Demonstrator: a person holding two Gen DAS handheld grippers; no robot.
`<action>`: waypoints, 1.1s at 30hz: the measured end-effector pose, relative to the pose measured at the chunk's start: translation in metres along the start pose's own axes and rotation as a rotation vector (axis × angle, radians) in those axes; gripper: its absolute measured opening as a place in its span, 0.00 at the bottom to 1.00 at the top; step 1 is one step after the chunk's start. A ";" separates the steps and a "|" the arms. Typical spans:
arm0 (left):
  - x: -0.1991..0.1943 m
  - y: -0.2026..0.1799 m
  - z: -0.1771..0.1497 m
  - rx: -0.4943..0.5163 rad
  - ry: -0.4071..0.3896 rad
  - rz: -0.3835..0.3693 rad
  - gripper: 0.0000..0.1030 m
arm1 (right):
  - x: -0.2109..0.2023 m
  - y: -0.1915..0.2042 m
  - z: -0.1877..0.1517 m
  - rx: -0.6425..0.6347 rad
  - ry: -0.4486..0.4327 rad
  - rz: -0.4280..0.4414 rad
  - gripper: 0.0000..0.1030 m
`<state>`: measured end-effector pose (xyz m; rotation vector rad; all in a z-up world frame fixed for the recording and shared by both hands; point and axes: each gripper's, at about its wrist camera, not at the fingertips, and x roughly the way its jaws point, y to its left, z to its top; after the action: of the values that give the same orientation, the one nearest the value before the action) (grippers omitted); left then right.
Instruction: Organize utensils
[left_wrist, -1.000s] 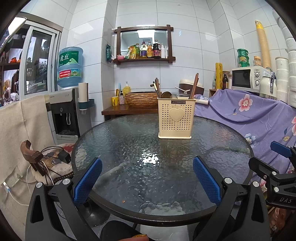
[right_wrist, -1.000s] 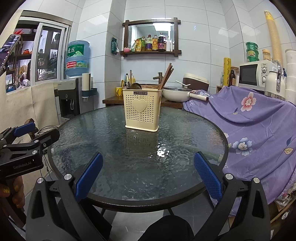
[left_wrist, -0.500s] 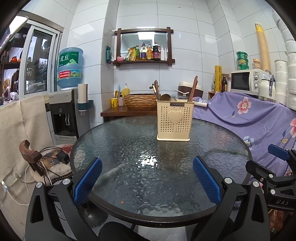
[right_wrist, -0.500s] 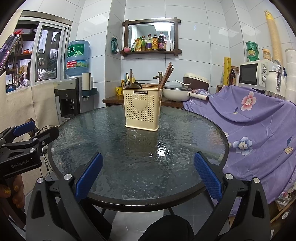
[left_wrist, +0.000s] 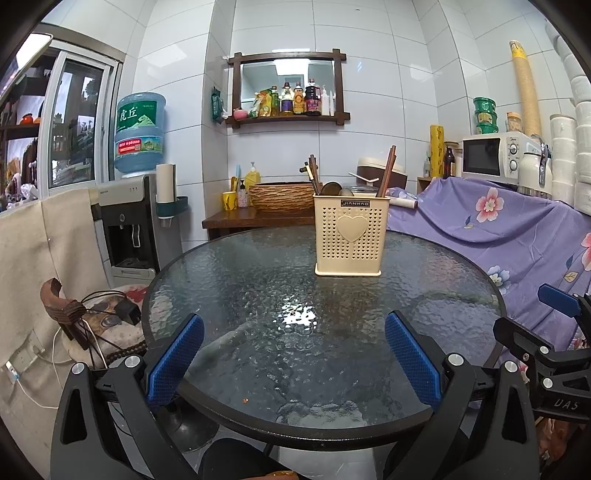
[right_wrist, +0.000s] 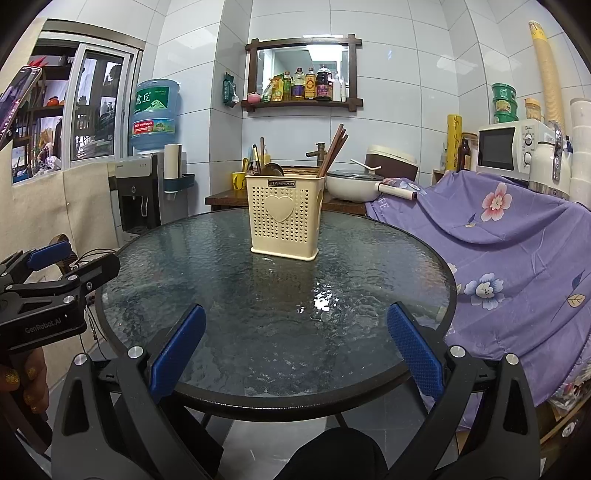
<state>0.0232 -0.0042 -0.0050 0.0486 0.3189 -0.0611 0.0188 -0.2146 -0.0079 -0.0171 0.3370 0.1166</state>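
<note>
Left wrist view: I see my left gripper (left_wrist: 293, 352) with its blue pads spread wide and nothing between them, held level over the near edge of the round glass table (left_wrist: 258, 295). The cream utensil holder (left_wrist: 351, 238) stands upright on the far half of the table, its heart-marked face toward me, well apart from both grippers. Brown chopsticks (left_wrist: 386, 170) and what looks like a spoon bowl stick out of its top. At the right edge of this view the right gripper (left_wrist: 546, 328) shows from the side, just off the table rim.

Right wrist view: my right gripper (right_wrist: 295, 341) is likewise wide open and empty, poised at the near rim. Here the holder (right_wrist: 284, 218) sits left of centre, and its chopsticks (right_wrist: 334, 149) lean to the right. This view shows what the other hides behind the holder: a white pan (right_wrist: 351, 184) with a long handle on the wooden side table. It also shows the left gripper (right_wrist: 55, 269) from the side at the left edge, with a hand (right_wrist: 22, 380) below it gripping the handle. The left view alone shows a chair with a charger and cables (left_wrist: 110, 314) beside the table.

Both views show purple floral cloth (right_wrist: 517, 240) draped to the right.
</note>
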 end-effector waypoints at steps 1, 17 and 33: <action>0.000 0.000 0.000 0.000 0.000 0.000 0.94 | 0.000 0.000 0.000 0.000 0.000 0.000 0.94; 0.000 0.003 -0.001 0.000 0.004 0.002 0.94 | 0.000 0.001 -0.001 -0.001 0.004 0.005 0.94; 0.000 0.003 -0.001 0.001 0.006 0.003 0.94 | 0.001 0.001 -0.002 -0.005 0.007 0.008 0.94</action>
<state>0.0236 -0.0013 -0.0056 0.0498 0.3247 -0.0581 0.0191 -0.2132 -0.0106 -0.0208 0.3436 0.1252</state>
